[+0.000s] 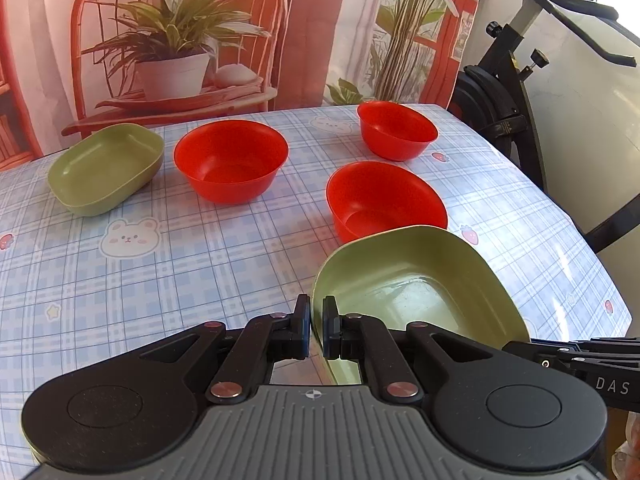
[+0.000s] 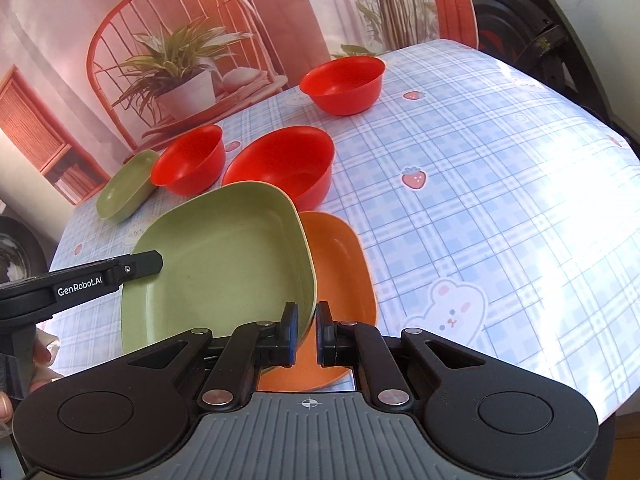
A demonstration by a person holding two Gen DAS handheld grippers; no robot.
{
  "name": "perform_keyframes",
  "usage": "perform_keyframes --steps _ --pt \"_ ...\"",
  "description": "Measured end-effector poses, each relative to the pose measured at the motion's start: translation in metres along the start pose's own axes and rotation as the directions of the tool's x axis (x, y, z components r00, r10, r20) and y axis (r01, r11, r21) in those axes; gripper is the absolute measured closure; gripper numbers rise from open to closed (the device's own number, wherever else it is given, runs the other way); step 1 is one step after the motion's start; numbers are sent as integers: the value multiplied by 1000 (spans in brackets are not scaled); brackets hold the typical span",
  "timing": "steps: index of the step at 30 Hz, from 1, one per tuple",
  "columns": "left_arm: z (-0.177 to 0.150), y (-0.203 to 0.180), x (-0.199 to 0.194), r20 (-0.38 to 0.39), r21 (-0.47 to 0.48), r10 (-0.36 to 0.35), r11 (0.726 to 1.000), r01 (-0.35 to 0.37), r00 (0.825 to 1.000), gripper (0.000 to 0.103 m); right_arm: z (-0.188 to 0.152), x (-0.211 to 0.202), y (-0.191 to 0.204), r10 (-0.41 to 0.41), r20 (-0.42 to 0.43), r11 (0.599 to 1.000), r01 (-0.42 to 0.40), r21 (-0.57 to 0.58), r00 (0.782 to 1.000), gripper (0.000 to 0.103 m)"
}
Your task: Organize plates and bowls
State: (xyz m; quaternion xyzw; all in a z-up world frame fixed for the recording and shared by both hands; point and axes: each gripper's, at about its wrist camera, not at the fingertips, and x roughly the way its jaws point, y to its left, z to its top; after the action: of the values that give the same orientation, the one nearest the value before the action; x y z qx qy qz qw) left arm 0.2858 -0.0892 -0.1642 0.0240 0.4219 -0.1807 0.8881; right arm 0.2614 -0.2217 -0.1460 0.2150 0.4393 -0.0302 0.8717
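Note:
A green square dish (image 1: 420, 288) is held by both grippers at opposite rims. My left gripper (image 1: 316, 312) is shut on its left rim, and my right gripper (image 2: 306, 316) is shut on its right rim. Each gripper also shows in the other's view: the left gripper (image 2: 154, 260), the right gripper (image 1: 516, 346). In the right wrist view the green dish (image 2: 224, 256) overlaps an orange plate (image 2: 340, 256) lying on the table; I cannot tell whether they touch. Three red bowls (image 1: 231, 160) (image 1: 396, 130) (image 1: 384, 200) and a second green dish (image 1: 106, 168) stand farther back.
The table (image 1: 160, 280) carries a blue checked cloth with bears and strawberries. Behind it hangs a printed backdrop (image 1: 180, 40) of a chair and a plant. An exercise bike (image 1: 520, 80) stands past the right edge. A person's fingers (image 2: 40, 354) grip the left handle.

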Motion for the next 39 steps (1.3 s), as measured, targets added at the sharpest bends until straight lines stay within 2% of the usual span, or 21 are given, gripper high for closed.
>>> perform_keyframes --steps 18,32,39 --pt "-3 -17 24 -55 68 -6 998 10 998 96 -6 -1 -15 -42 -23 998 43 43 999 94" --pt "-1 -23 31 -31 116 8 993 -5 999 95 -6 8 -20 -60 -27 997 61 53 998 94" --pt "-2 -21 31 -35 106 16 994 -12 999 95 -6 7 -21 -63 -19 997 64 44 998 88"
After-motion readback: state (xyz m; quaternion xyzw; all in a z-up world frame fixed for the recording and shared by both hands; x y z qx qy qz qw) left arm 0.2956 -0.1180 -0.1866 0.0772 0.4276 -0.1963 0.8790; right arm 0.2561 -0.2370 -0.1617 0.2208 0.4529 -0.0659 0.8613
